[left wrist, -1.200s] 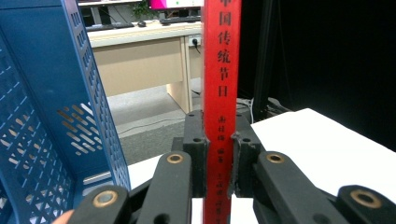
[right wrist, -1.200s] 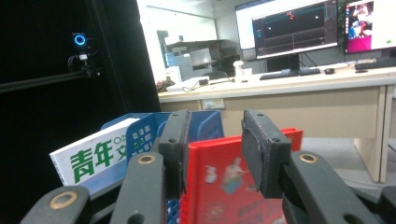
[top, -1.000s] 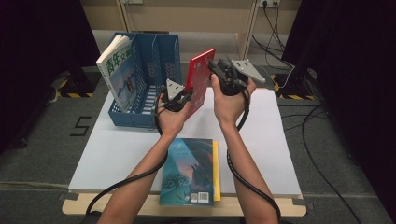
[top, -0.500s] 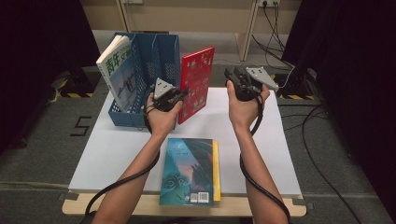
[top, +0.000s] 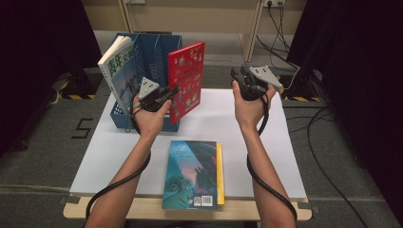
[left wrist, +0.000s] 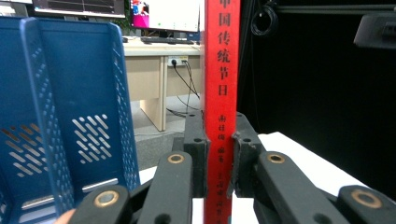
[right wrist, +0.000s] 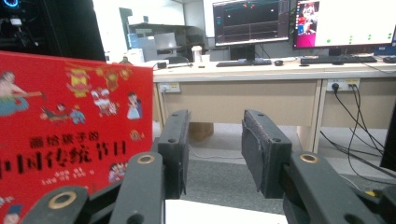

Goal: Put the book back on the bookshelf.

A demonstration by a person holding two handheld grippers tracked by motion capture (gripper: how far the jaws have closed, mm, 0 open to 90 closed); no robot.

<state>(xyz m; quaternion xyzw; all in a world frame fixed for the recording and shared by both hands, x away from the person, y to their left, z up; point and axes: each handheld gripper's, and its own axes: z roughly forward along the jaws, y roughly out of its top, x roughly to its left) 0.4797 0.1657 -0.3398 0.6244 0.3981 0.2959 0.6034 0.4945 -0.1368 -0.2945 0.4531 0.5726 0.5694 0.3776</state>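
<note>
A red picture book stands upright above the table's far side, just right of the blue file rack. My left gripper is shut on its spine edge; in the left gripper view both pads clamp the red spine. My right gripper hovers off to the right of the book, apart from it. Its jaws have just been opening and nothing is between them. The book's red cover lies to the left in the right gripper view.
A white-and-green magazine leans in the rack's left slot. The rack's perforated wall is close on the left. A teal book lies flat on a yellow one near the table's front edge.
The right gripper has come off the red book's top edge and moved right. The left gripper has carried the book left, toward the blue rack.
</note>
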